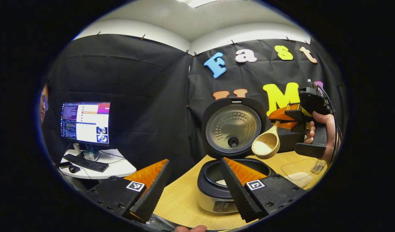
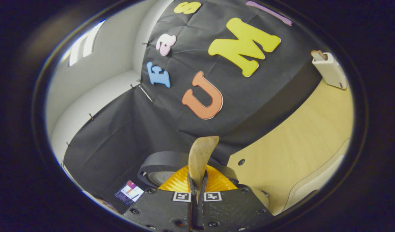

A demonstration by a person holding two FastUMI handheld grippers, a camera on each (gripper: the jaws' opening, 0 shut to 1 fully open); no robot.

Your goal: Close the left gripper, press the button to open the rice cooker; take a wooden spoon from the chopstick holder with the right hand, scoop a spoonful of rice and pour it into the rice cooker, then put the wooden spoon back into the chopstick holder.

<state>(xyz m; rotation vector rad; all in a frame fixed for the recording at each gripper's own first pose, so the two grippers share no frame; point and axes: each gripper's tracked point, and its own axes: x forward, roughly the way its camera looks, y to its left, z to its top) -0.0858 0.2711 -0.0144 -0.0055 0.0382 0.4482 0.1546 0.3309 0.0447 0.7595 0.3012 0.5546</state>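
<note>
The rice cooker (image 1: pixel 213 196) stands open on the wooden table, its lid (image 1: pixel 233 127) tipped up at the back. A little white shows inside the pot. The wooden spoon (image 1: pixel 265 145) hangs just above the pot's far right rim with rice in its bowl. My right gripper (image 1: pixel 278 120) is shut on the spoon's handle, held by a hand (image 1: pixel 326 129). In the right gripper view the spoon (image 2: pixel 200 154) stands edge-on between the shut fingers of my right gripper (image 2: pixel 197 180), above the cooker's lid (image 2: pixel 158 169). My left gripper (image 1: pixel 194 190) is open and holds nothing, low in front of the cooker.
A white chopstick holder (image 2: pixel 329 69) stands far off at the table's back edge. A clear tray (image 1: pixel 299 169) and a small glass (image 1: pixel 318 166) lie right of the cooker. A side desk with a monitor (image 1: pixel 84 122) and keyboard (image 1: pixel 86 162) stands to the left, a person (image 1: pixel 43 103) beside it.
</note>
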